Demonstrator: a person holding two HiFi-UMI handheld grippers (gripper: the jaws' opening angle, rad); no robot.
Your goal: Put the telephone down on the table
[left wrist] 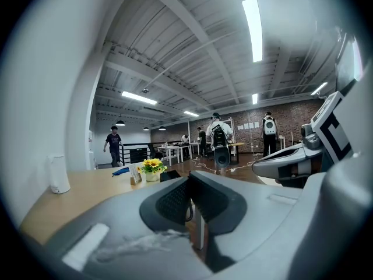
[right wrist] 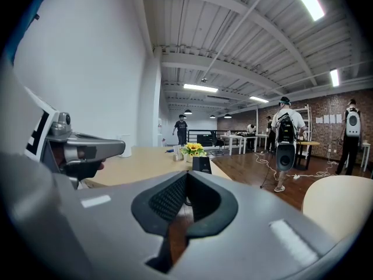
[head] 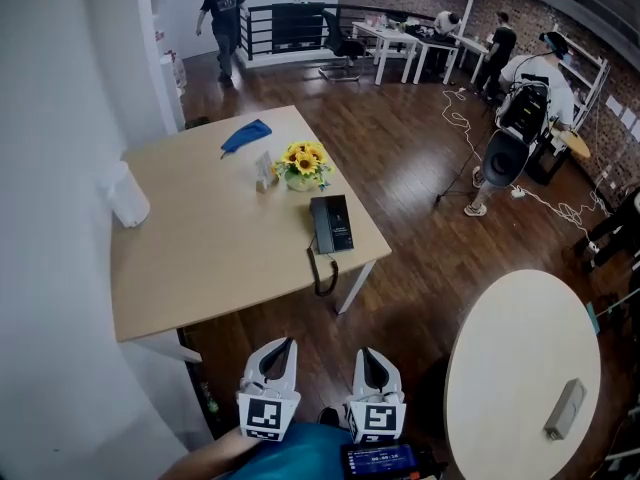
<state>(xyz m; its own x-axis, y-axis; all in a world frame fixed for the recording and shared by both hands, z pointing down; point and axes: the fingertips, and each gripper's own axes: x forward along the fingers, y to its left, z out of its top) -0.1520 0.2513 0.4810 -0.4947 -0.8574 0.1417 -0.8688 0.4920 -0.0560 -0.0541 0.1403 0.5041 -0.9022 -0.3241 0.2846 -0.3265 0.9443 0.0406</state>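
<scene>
**Left gripper** (head: 288,344): held low and close to the body at the bottom of the head view, above the dark wooden floor (head: 400,178) and short of the table's near edge. It is pointed forward and only slightly downward, with the marker cube turned up toward the head camera. The jaws are seen pressed together at their tips, with nothing between them. A teal sleeve (head: 290,455) is visible just behind it.

**Right gripper** (head: 366,352): held just beside the left one, parallel to it and at about the same height, tilted a little more downward. The jaws are clenched tip to tip and empty.

**Telephone** (head: 331,223): dark, laid flat on the rectangular table (head: 210,258) near its right edge, well apart from both grippers. Its coiled cord (head: 322,273) is draped over the table's near edge.

**Other items on the same table:**
- A pot of sunflowers (head: 303,164) is placed just behind the telephone.
- A small card stand (head: 264,171) is set beside the pot.
- A blue cloth (head: 246,135) is laid toward the far side.
- A white container (head: 126,196) is stood at the left edge, against the wall.

**Round table** (head: 510,348): placed to the right (a separate piece, not the one with the telephone). One grey bar (head: 565,409) is laid on it.

**Background:** a person (head: 224,18) is seen walking at the far end of the room.
</scene>
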